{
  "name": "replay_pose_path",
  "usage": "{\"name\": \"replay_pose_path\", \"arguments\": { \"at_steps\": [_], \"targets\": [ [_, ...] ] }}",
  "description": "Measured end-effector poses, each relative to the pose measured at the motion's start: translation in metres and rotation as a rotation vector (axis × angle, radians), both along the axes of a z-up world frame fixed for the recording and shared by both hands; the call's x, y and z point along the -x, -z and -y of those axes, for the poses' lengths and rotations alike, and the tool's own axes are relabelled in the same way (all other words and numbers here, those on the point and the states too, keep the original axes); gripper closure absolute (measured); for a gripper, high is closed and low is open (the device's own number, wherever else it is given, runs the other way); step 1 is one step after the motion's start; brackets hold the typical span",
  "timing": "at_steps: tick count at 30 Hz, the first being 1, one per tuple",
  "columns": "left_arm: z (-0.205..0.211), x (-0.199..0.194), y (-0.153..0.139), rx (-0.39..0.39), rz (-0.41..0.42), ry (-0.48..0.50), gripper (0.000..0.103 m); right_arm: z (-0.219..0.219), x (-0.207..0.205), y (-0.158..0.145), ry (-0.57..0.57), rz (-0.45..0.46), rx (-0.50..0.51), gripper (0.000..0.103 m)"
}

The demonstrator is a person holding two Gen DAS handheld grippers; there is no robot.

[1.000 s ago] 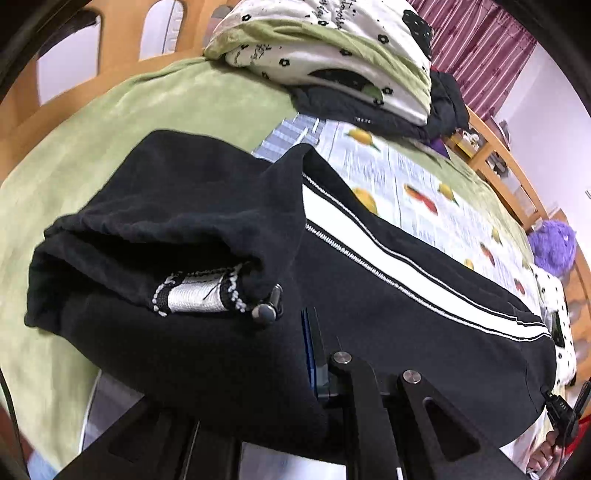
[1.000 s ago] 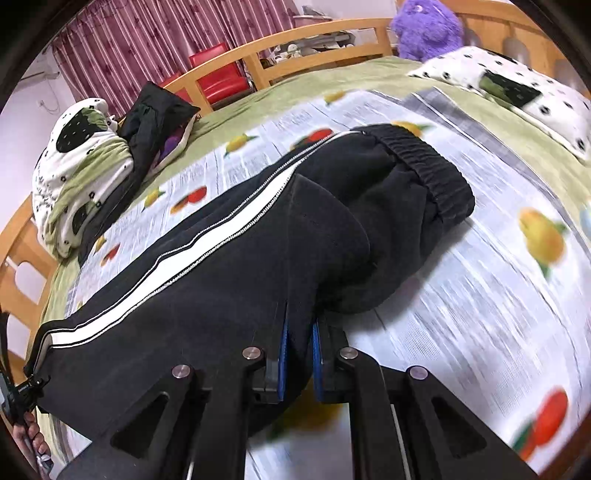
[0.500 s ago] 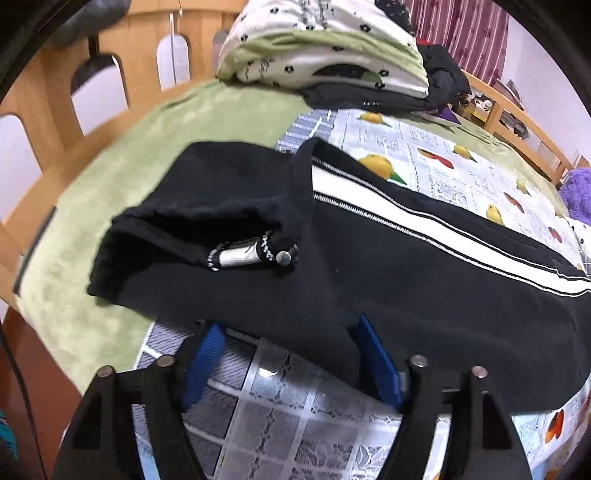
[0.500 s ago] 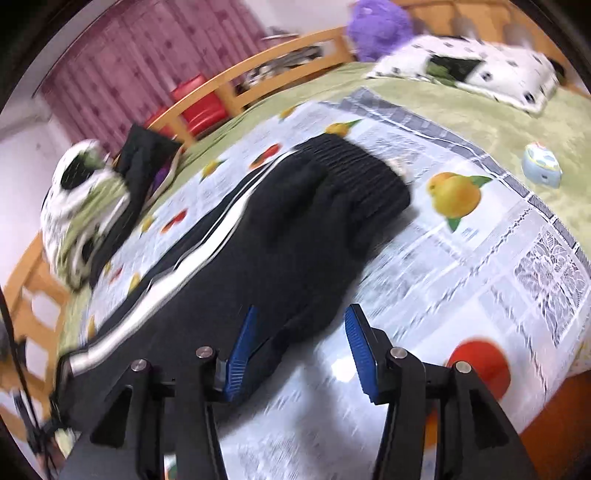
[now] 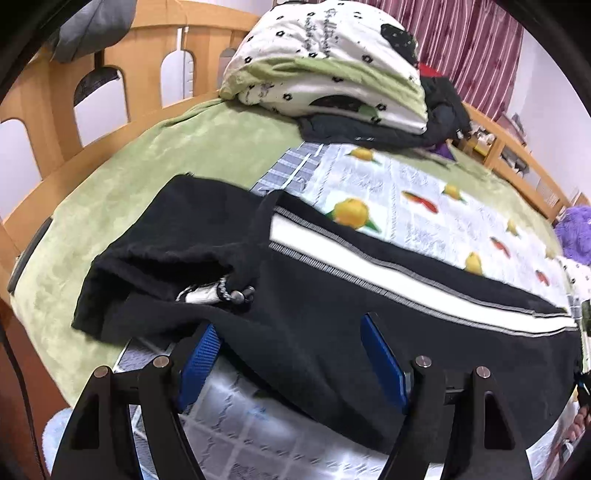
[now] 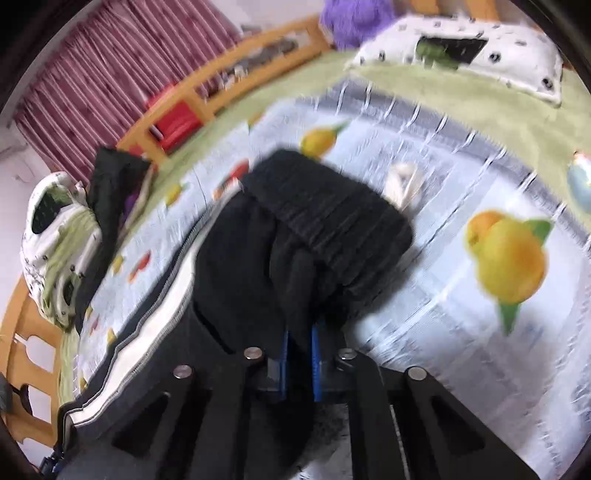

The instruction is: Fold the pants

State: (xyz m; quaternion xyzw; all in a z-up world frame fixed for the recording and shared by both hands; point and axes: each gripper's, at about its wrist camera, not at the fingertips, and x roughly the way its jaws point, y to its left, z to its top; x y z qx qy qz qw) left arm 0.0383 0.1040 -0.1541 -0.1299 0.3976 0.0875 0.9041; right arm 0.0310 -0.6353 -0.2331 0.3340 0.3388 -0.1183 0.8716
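Black pants (image 5: 332, 306) with a white side stripe lie lengthwise on the fruit-print sheet (image 5: 424, 192). The end with a drawstring toggle (image 5: 242, 295) is close in the left wrist view. My left gripper (image 5: 291, 354) is open just above the pants' near edge, its blue pads (image 5: 199, 354) wide apart and not pressing the cloth. In the blurred right wrist view the ribbed end (image 6: 332, 221) lies ahead. My right gripper (image 6: 300, 347) is shut on a fold of the black cloth below that end.
Folded bedding (image 5: 332, 74) rests on a dark garment (image 5: 369, 133) by the wooden bed rail (image 5: 55, 110). A purple plush toy (image 6: 354, 18) and a pillow (image 6: 461, 48) lie at the other end. A small white object (image 6: 402, 181) sits behind the ribbed end.
My left gripper let go of the pants, opened wide and drew back and up. My right gripper opened, shifted toward the ribbed end and shut on the cloth again.
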Motion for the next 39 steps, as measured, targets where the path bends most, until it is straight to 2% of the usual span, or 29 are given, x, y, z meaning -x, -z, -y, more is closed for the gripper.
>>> {"name": "replay_pose_path", "arguments": {
  "at_steps": [1,2,4,8,10,13,15,19,22,27,31,35,36,37,38,39],
  "targets": [
    [0.004,-0.001,-0.002,0.008,0.002,0.011,0.028,0.009,0.009,-0.006,0.013,0.033,-0.024,0.095],
    [0.007,-0.003,-0.004,0.022,0.003,0.030,0.028,0.020,0.018,-0.013,0.020,0.049,-0.027,0.102],
    [0.016,-0.006,-0.007,0.055,0.011,0.074,0.028,0.036,0.036,-0.023,0.061,0.059,0.046,0.102],
    [0.042,-0.007,-0.008,0.045,0.014,0.157,0.028,0.065,0.048,-0.010,0.095,-0.016,0.080,0.102],
    [0.047,-0.002,-0.013,0.025,0.030,0.175,0.028,0.062,0.049,-0.005,0.071,-0.040,0.100,0.099],
    [0.037,0.014,-0.020,0.030,0.047,0.181,0.028,0.048,0.055,-0.011,0.051,-0.087,0.167,0.087],
    [0.027,0.029,-0.026,-0.009,0.058,0.161,0.028,0.039,0.065,-0.020,0.038,-0.076,0.197,0.087],
    [0.004,0.054,-0.032,-0.079,0.074,0.116,0.028,0.005,0.083,-0.045,-0.011,-0.044,0.251,0.080],
    [-0.011,0.055,-0.031,-0.093,0.065,0.102,0.028,-0.027,0.080,-0.057,-0.043,-0.008,0.243,0.064],
    [-0.005,0.026,-0.023,-0.120,0.056,0.173,0.028,-0.085,0.067,-0.053,-0.098,-0.022,0.225,0.063],
    [0.006,-0.002,-0.019,-0.114,0.078,0.216,0.028,-0.134,0.055,-0.046,-0.161,-0.051,0.144,0.063],
    [0.024,-0.032,0.008,-0.232,-0.002,0.257,0.028,-0.180,0.050,-0.045,-0.207,-0.085,0.167,0.063],
    [0.025,-0.038,0.015,-0.268,-0.021,0.261,0.033,-0.189,0.051,-0.044,-0.218,-0.092,0.173,0.063],
    [0.021,-0.043,0.020,-0.301,-0.027,0.248,0.058,-0.201,0.052,-0.045,-0.229,-0.099,0.180,0.063],
    [0.013,-0.047,0.020,-0.297,-0.029,0.236,0.075,-0.208,0.052,-0.045,-0.236,-0.104,0.188,0.063],
    [0.004,-0.050,0.017,-0.274,-0.022,0.222,0.078,-0.216,0.053,-0.046,-0.241,-0.111,0.200,0.063]
  ]
}}
